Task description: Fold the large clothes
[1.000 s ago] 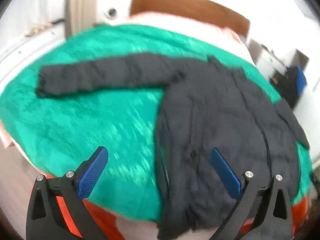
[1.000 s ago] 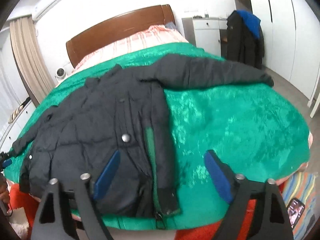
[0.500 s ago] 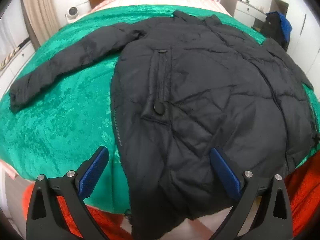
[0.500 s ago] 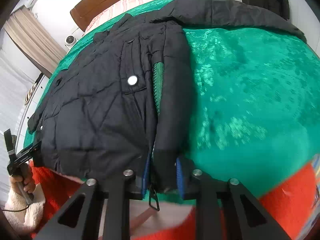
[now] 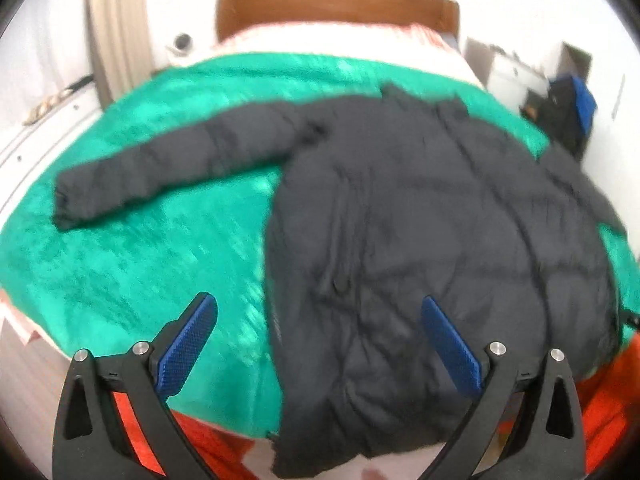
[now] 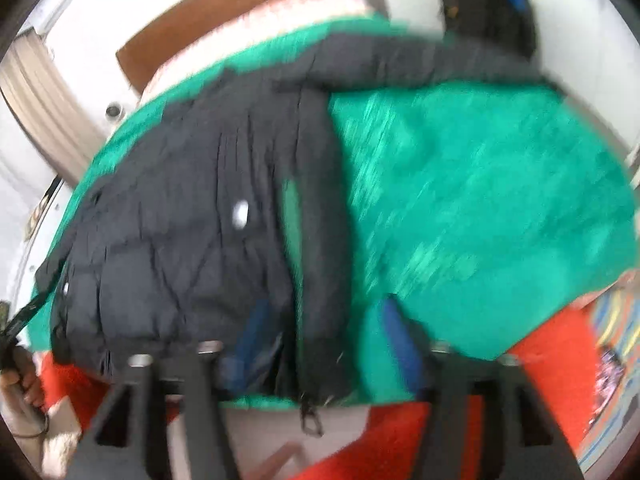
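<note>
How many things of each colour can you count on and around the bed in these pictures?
Black: 2, the jacket spread on the bed and the dark garment hanging by the white cupboards.
Green: 1, the bedspread.
Brown: 1, the headboard.
Orange-red: 1, the cover below the bedspread.
Blue-padded: 2, the left claw and the right claw.
Total: 7.

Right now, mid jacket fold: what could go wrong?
1. The right gripper has had its jaws just opening, with the jacket front edge between them, unpressed: the grip may be lost.
2. The hem hangs over the green blanket edge: the jacket could slide off.
3. The sleeve lies spread out: it may drag in a fold.
</note>
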Demonstrator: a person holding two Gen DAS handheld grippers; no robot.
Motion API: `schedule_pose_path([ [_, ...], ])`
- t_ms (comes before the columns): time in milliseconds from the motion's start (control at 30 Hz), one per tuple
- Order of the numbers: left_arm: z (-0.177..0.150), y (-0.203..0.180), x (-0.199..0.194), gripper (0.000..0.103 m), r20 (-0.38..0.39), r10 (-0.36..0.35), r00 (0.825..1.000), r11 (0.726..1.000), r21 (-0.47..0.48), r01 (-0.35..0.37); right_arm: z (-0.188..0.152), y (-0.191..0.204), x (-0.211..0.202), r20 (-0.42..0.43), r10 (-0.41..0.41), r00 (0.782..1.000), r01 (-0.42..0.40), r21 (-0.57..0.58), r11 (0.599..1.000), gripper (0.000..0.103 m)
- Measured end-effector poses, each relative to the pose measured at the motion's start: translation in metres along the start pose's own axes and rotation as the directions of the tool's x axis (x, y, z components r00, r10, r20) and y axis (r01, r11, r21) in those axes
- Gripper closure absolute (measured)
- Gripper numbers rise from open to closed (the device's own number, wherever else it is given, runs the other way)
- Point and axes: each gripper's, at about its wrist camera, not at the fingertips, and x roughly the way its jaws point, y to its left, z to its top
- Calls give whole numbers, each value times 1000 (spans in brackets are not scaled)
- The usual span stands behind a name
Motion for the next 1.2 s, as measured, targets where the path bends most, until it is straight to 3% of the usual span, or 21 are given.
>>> schedule_pose_path([
  [33,5,3,-2,1,10,9,1000,1000,-27,-9,3,0,-8,45,-17,999,17,0,1000,20],
  [100,12,9,5,1,-10,26,1000,998,-56,-27,10,1,-20,116,-46,992,46,0,999,9],
  [300,21,32,53,1,-106,152,983,986,-58,-159,26,-9,-13,133,-84,988,79,45,996,8],
  [433,28,73,80,1,-149,117,982,972,-185,-144,33,-29,5,115,-96,989,81,125,989,8],
  [600,28,89,120,1,-183,214,960,963,-128,-239,47,-46,44,48,-193,980,186,131,974,8],
  [667,20,93,130,0,-195,187,963,967,-138,-216,48,-47,53,43,-206,978,200,119,973,8],
  [833,10,97,128,0,-129,163,978,966,-180,-185,45,-40,64,27,-244,969,241,70,968,2],
  [1200,7,92,128,0,-103,167,980,972,-150,-182,42,-44,72,10,-236,972,235,85,968,0],
])
